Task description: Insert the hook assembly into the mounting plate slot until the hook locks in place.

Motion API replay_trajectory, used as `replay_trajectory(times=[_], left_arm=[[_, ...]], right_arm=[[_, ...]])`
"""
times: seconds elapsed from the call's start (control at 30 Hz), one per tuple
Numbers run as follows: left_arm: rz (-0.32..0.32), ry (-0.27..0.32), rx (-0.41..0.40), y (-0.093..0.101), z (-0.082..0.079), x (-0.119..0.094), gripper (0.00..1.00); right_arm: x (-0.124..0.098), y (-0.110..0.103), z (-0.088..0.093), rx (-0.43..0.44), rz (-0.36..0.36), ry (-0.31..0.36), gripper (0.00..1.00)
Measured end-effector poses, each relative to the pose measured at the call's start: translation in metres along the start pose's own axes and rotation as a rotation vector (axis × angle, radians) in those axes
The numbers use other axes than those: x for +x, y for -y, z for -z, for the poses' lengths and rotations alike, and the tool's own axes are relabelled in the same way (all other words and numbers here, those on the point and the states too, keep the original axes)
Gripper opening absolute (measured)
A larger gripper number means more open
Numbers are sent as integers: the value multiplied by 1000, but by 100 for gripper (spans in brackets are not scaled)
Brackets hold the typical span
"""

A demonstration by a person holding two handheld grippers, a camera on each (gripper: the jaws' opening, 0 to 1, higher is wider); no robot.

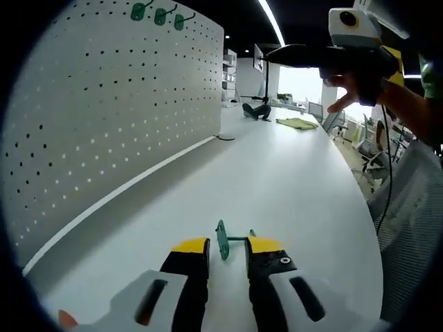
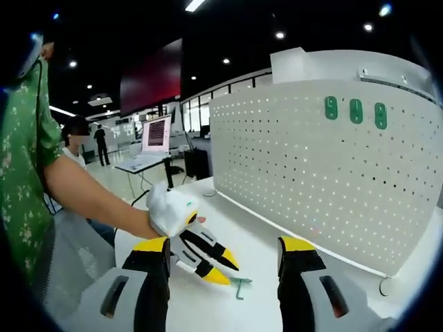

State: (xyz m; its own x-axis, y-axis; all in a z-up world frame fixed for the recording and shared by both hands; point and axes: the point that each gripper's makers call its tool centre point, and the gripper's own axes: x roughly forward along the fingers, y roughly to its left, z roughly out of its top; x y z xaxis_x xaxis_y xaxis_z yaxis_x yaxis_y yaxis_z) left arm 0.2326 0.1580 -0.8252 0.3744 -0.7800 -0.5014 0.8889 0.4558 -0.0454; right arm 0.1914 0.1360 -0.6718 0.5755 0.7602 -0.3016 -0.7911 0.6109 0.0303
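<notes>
**Bright overhead light, strong fisheye bend**

Ceiling strip lights (image 1: 271, 21) above the pegboard (image 1: 104, 117) light the white desk (image 1: 277, 180) evenly, with soft shadows at the pegboard's foot. Windows beyond it glare. Edges curve; the focus is sharp.

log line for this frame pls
stage: pre-grasp | left gripper: open, astride green hook on table | right gripper: open, raised, empty | pegboard: three hooks mounted
</notes>
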Motion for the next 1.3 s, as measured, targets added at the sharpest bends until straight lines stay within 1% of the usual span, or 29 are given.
replay_trajectory(times=[0.1,0.2,0.67,0.93,1.3], left_arm=[[2,-2,14,0,1,1,18],[3,-3,18,0,1,1,14],[2,-21,47,1,6,5,5],[-13,-31,64,-2,8,6,6],[-22,-33,45,-5,9,6,3]], right_arm=[[-1,2,0,2,3,0,64],[-1,3,1,6,6,0,64],[-2,6,1,16,12,4,64],[-4,7,2,20,17,5,64],[-3,9,2,22,22,3,64]])
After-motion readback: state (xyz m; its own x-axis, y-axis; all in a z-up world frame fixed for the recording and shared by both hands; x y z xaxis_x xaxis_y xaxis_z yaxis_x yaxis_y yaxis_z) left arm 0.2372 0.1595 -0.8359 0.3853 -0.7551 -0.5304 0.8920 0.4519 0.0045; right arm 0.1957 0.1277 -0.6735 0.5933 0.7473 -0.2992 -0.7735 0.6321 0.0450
